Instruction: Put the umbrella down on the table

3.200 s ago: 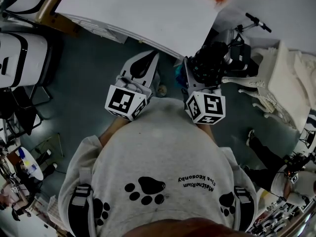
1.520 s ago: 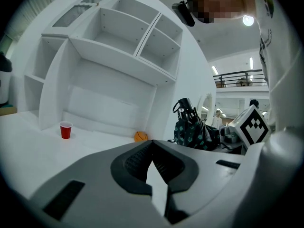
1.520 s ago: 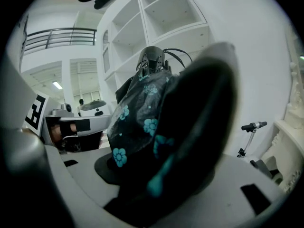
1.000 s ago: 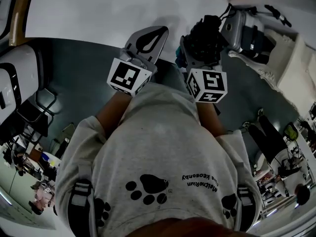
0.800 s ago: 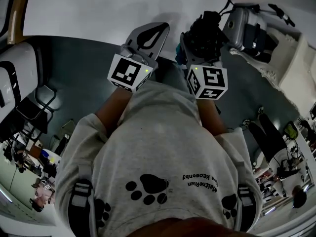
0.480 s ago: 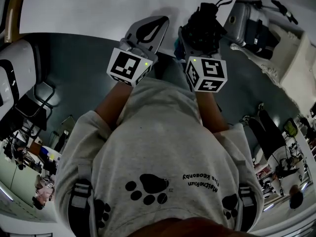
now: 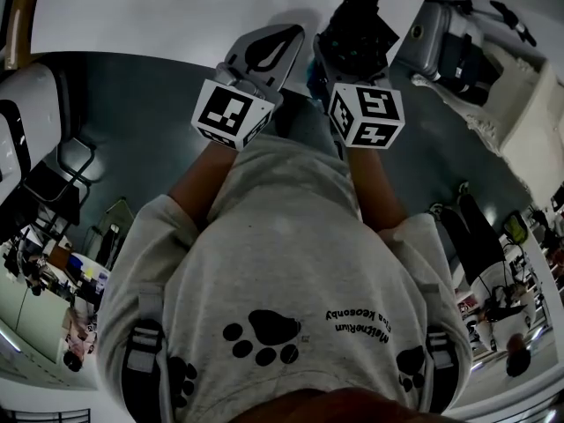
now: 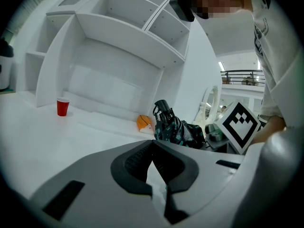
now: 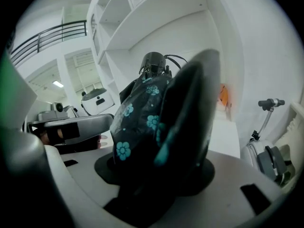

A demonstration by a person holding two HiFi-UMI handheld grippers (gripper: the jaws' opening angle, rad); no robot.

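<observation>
A folded black umbrella (image 7: 357,23) with teal flowers sticks out of my right gripper (image 7: 352,49), which is shut on it; its tip and strap reach over the edge of the white table (image 7: 176,16). The right gripper view is filled by the umbrella (image 9: 140,108) clamped in the gripper (image 9: 159,132). My left gripper (image 7: 295,32) is beside it on the left, shut with nothing in it, tips over the table edge. From the left gripper (image 8: 153,146), the umbrella (image 8: 178,127) appears to the right above the tabletop (image 8: 47,137).
A white shelf unit (image 8: 118,42) stands at the table's back. A red cup (image 8: 62,107) and an orange thing (image 8: 144,122) sit on the table. A grey machine (image 7: 441,47) and white fabric (image 7: 520,86) stand right of the table, above dark floor.
Both grippers have moved toward the table and sunk a little. The umbrella, earlier beside the table's corner, now reaches over its edge. Neither grip has changed.
</observation>
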